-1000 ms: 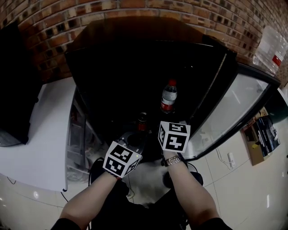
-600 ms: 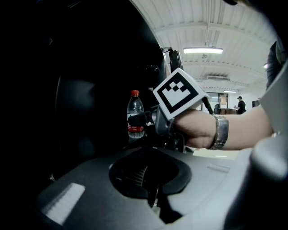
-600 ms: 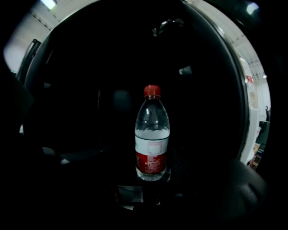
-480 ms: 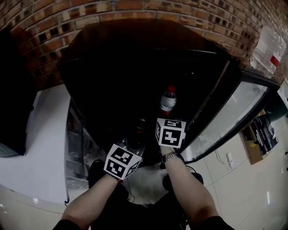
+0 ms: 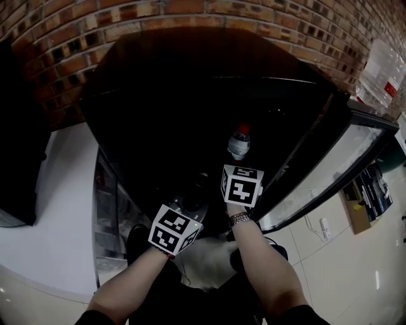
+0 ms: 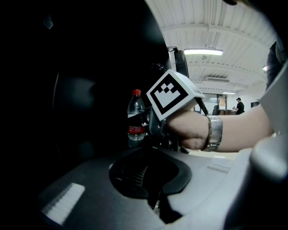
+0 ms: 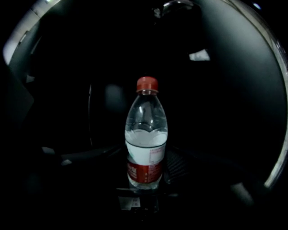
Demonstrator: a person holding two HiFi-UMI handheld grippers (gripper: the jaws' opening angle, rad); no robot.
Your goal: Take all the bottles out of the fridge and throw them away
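Observation:
A clear water bottle [image 5: 239,141] with a red cap and red label stands upright on a shelf inside the dark, open fridge [image 5: 190,101]. My right gripper [image 5: 240,166] reaches in just short of it. In the right gripper view the bottle [image 7: 146,139] fills the centre, and my right gripper [image 7: 146,173] has its dim jaws wide to either side, clear of the bottle. They have just been closing a little. My left gripper [image 5: 193,204] hangs lower at the fridge's front. In its own view my left gripper [image 6: 155,197] has its grey jaws together, empty, and the bottle [image 6: 135,119] stands beyond.
The fridge's glass door [image 5: 330,171] stands open to the right. A brick wall [image 5: 190,13] runs behind, with a large clear water jug [image 5: 380,70] at the top right. A white surface [image 5: 57,190] lies to the left and a box [image 5: 368,190] on the floor at the right.
My right gripper has moved forward into the fridge, closer to the water bottle. The left gripper has barely shifted.

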